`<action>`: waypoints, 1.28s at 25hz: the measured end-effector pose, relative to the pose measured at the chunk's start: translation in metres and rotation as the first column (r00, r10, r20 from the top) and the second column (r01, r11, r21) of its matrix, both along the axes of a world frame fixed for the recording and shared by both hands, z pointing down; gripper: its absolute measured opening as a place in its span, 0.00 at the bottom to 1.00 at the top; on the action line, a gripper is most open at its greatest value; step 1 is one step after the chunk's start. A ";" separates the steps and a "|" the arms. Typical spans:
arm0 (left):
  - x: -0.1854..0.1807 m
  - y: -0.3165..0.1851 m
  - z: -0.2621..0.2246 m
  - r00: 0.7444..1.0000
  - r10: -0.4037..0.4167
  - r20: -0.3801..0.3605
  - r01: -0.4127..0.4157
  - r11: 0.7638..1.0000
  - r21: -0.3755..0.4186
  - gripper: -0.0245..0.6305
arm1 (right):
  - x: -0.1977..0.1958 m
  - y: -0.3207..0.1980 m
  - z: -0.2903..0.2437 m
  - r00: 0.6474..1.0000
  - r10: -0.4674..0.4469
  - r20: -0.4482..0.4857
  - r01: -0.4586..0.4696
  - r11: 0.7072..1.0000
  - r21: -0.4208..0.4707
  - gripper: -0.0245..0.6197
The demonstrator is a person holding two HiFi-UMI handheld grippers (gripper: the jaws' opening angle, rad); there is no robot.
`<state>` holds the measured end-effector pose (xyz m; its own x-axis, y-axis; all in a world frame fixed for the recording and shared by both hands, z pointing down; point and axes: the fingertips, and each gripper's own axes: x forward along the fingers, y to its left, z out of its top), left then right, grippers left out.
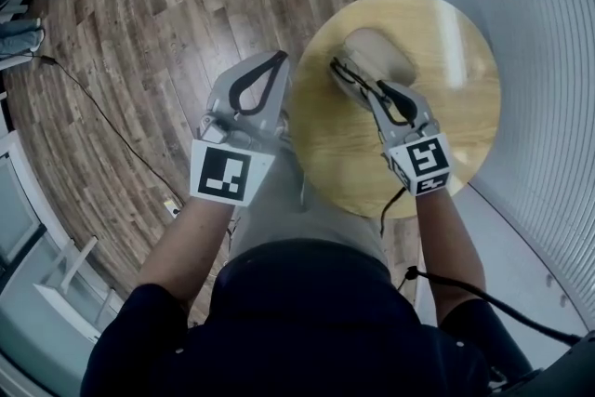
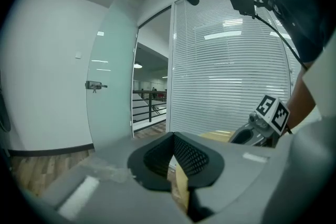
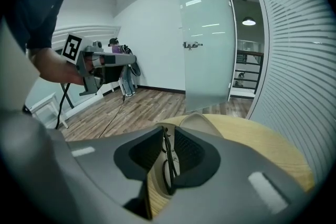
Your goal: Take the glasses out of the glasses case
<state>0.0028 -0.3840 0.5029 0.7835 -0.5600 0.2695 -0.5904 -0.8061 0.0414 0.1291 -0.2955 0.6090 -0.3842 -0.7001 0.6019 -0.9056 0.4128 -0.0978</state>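
Note:
A beige glasses case (image 1: 383, 49) lies on the round wooden table (image 1: 460, 121), toward its far left side. Thin black-framed glasses (image 3: 168, 164) sit between the jaws of my right gripper (image 3: 167, 136), just in front of the case (image 3: 202, 122). A gap shows beside the frame, so that gripper is open. In the head view the right gripper (image 1: 342, 70) reaches down to the case's near edge. My left gripper (image 1: 277, 60) hangs over the floor just left of the table, shut with nothing in it; its pads (image 2: 185, 157) meet at the tip.
Slatted blinds (image 1: 521, 5) run along the wall right of the table. A frosted glass door (image 3: 207, 39) stands beyond the table. A cable (image 1: 112, 130) crosses the wooden floor at left, and a white stand (image 1: 70, 279) is at lower left.

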 end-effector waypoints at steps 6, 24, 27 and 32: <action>0.014 -0.007 0.014 1.000 0.002 0.007 -0.002 1.000 -0.014 0.05 | 0.000 -0.007 0.030 0.999 -0.054 -0.003 0.054 0.995 -0.082 0.18; 0.010 -0.016 0.049 1.000 0.015 0.021 -0.014 0.997 -0.076 0.05 | -0.015 -0.013 0.075 0.974 -0.213 -0.080 0.187 0.951 -0.247 0.20; 0.006 -0.018 0.051 1.000 0.010 0.029 -0.008 0.997 -0.076 0.05 | -0.016 -0.011 0.080 0.967 -0.236 -0.097 0.204 0.944 -0.260 0.18; -0.006 -0.019 0.045 1.000 0.000 0.028 0.002 0.997 -0.074 0.05 | -0.022 -0.010 0.077 0.966 -0.239 -0.103 0.203 0.940 -0.273 0.15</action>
